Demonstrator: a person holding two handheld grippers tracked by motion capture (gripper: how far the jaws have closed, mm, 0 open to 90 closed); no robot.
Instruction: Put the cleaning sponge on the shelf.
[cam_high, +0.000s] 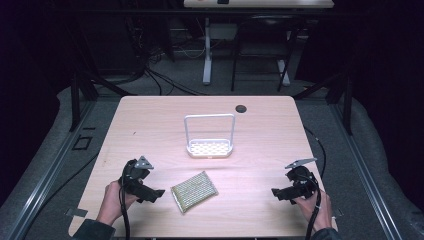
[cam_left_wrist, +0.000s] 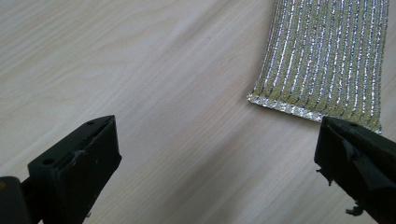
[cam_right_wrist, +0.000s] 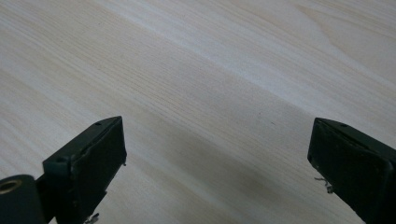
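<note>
Near the left gripper (cam_left_wrist: 217, 154), jaws spread wide like the right gripper (cam_right_wrist: 217, 154), a soft, light sponge (cam_high: 194, 191) is probably best pinched at its edge.

Dark lab — framed table (cam_high: 150, 115), floor cables (cam_high: 165, 82)

Table: the pale wooden table (cam_high: 150, 125) is carrying everything here.
Rack: the small white wire-framed rack with a perforated tray (cam_high: 209, 147) is standing upright near the table's middle, toward the far side.
Sponge: the flat, glittery ribbed scouring pad (cam_high: 194, 191) is lying on the table nearer the person than the rack, well apart from it.
Left gripper: the black two-jaw left gripper (cam_high: 156, 193) is sitting just left of the pad, jaws pointing toward it.
Right gripper: the black two-jaw right gripper (cam_high: 276, 193) is sitting well to the pad's right, over bare table.
Hole: the small dark round hole (cam_high: 241, 108) is lying behind the rack, to its right.
</note>
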